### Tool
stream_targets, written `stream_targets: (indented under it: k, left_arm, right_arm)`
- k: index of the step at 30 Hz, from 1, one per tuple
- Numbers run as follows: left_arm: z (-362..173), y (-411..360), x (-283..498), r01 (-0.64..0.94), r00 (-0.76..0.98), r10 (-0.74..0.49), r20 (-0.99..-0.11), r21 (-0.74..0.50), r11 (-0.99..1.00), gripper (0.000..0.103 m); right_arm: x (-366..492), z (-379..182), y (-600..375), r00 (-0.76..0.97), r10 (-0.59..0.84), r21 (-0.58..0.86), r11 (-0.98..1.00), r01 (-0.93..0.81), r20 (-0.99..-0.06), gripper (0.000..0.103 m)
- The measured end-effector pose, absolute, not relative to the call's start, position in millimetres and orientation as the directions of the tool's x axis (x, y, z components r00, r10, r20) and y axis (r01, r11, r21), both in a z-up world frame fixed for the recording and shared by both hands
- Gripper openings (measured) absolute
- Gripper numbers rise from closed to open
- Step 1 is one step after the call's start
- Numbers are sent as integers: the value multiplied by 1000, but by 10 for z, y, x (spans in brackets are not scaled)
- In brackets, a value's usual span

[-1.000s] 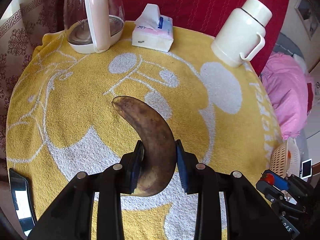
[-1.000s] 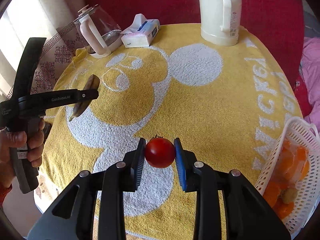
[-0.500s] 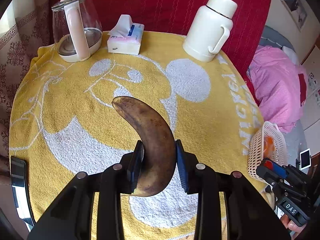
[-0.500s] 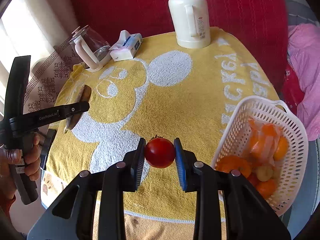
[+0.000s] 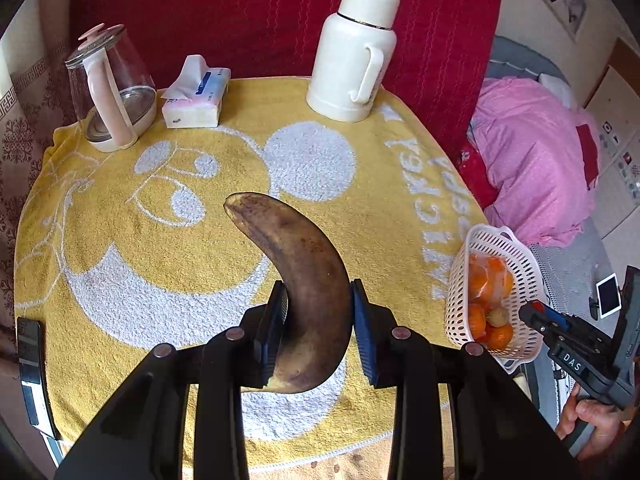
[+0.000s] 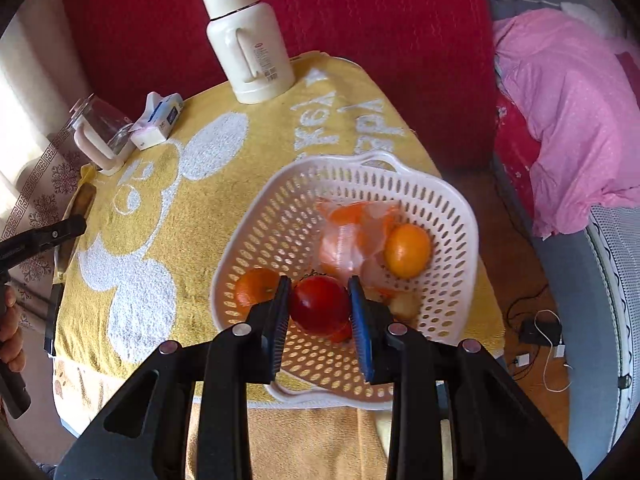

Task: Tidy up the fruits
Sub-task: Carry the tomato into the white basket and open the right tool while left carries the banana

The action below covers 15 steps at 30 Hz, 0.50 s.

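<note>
Left gripper (image 5: 316,332) fingers tight on browned banana (image 5: 298,280) — right gripper (image 6: 320,316) fingers on tomato (image 6: 320,304), basket (image 6: 460,216) fruit half-hidden behind.

Bare yellow towel (image 5: 132,240) mid-table; kettle (image 5: 110,88), tissues (image 5: 196,100), flask (image 5: 354,52) along back edge.

— The yellow towel (image 5: 132,248) spread over the table: what cloth is it?
— Terry, looped and rough, matt all over. The red cloth (image 5: 260,16) behind its far edge is quilted and dull.
— The basket (image 6: 280,216)?
— White plastic, perforated, faintly shiny. A clear crinkled plastic bag (image 6: 352,236) lies inside.
— And the banana (image 5: 308,280)?
— Brown, matt skin. The tomato (image 6: 320,304) is smooth and glossy.
— The kettle (image 5: 110,88)?
— Clear glass with a matt pink plastic handle. The flask (image 5: 352,52) is smooth cream plastic.
</note>
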<state>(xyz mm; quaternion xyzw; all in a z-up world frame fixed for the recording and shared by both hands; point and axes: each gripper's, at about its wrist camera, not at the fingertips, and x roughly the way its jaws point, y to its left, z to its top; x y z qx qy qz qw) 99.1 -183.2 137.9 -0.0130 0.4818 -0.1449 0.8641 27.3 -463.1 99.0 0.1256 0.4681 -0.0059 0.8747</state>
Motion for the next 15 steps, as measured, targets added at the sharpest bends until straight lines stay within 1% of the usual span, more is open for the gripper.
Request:
stream_targets:
  k: [8,9,10,11,13,15]
  left_arm:
    - [1383,-2141,870,270,477,-281,-833,-165,949,33]
    - [1384,-2175,857,275,475,-283,-834,-165,947,33]
    - [1387,-2210,839,280,473,-286,-833,-165,946,33]
    - [1390,-2240,827,286,472,-289,-833,-165,944,33]
    - [1400,-2307,799,297,469,-296,-832,-167,940,33]
    - [1410,-2380,783,311,466,-304,-831,-167,935,33]
  right_arm:
    - [354,931,-4934,572,65,195,966,169,-818,30]
    - [358,926,-4953,571,64,196,965,173,-818,33]
    - [352,931,-4971,576,63,200,964,177,-815,45]
    - [333,944,-4988,584,65,207,962,180,-809,54]
    - [292,974,-5017,595,64,212,960,183,-801,59]
    - [247,984,-5049,598,64,217,958,187,-799,59]
